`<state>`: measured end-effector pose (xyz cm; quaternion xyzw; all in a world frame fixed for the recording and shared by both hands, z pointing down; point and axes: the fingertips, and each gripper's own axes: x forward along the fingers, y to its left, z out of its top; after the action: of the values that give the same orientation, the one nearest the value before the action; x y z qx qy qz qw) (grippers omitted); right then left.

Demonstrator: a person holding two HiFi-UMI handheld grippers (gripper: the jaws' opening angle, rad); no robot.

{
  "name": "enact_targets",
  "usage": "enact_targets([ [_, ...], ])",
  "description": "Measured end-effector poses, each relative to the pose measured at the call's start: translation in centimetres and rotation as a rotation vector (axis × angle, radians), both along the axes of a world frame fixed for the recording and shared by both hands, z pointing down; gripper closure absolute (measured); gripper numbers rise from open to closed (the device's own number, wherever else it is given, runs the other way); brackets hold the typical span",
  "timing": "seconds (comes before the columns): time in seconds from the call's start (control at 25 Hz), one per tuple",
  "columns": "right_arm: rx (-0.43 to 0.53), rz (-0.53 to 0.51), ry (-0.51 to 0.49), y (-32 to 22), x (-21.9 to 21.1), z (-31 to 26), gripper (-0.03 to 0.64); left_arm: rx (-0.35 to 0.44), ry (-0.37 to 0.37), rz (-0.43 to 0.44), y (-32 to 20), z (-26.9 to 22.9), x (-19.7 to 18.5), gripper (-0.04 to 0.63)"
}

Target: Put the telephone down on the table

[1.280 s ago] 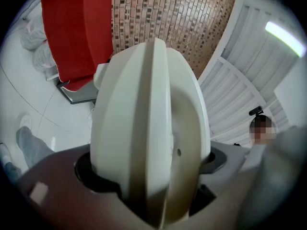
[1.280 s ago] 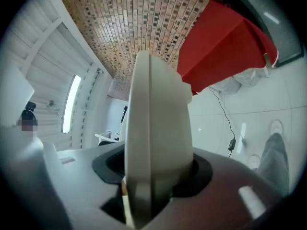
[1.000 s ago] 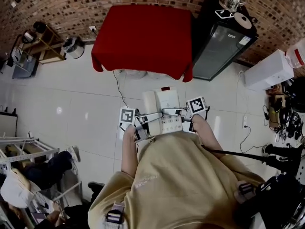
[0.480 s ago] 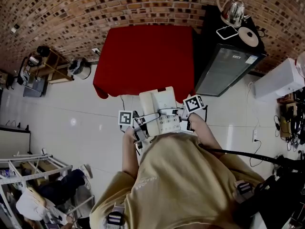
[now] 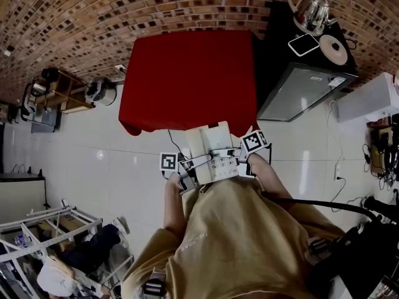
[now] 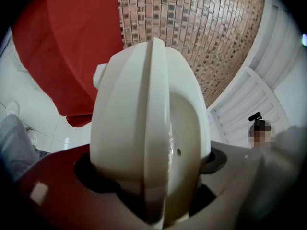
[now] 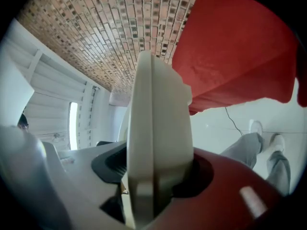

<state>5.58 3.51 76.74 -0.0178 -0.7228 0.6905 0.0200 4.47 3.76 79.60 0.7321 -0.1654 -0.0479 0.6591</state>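
A cream telephone [image 5: 209, 143] hangs in the air in front of me, held from both sides. My left gripper [image 5: 192, 167] is shut on its left edge, and the casing [image 6: 144, 128] fills the left gripper view, wedged between the jaws. My right gripper [image 5: 233, 154] grips the right edge. Its jaws are opening slightly, with the phone body [image 7: 153, 128] still pressed between them. The table with the red cloth [image 5: 187, 73] stands just ahead, its near edge just beyond the phone. The cloth also shows behind the phone [image 6: 72, 42] and to the right [image 7: 240, 47].
A black glass-door cabinet [image 5: 299, 92] stands right of the table, with a kettle [image 5: 310, 8] on top. A cable [image 5: 174, 139] trails from the table onto the white tiled floor. A wooden shelf [image 5: 59, 89] and a pot [image 5: 100, 92] sit at the left by the brick wall.
I have walked toward the red table with the telephone held between both grippers. The table's near edge now lies much closer to the phone.
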Motion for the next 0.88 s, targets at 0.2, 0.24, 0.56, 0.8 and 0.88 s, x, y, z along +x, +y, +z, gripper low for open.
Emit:
enact_targets([
  [0.2,0.077,0.021,0.039,-3.9,-0.8,2.1,0.374,-0.057,0.046,0.038,-2.9,0.7,-0.8,0.133],
  [0.24,0.065,0.027,0.051,-5.0,-1.2,2.3,0.373,-0.068,0.059,0.045,-4.0,0.7,-1.1,0.133],
  [0.56,-0.034,0.108,0.119,-13.4,-7.2,3.1,0.37,-0.134,0.165,0.101,-12.5,-0.6,-6.0,0.138],
  [0.8,-0.153,0.188,0.128,-18.7,-10.8,4.2,0.373,-0.16,0.184,0.128,-18.1,0.6,-10.1,0.144],
  [0.88,-0.168,0.21,0.135,-20.4,-11.6,4.8,0.371,-0.171,0.173,0.134,-19.9,1.4,-11.1,0.144],
])
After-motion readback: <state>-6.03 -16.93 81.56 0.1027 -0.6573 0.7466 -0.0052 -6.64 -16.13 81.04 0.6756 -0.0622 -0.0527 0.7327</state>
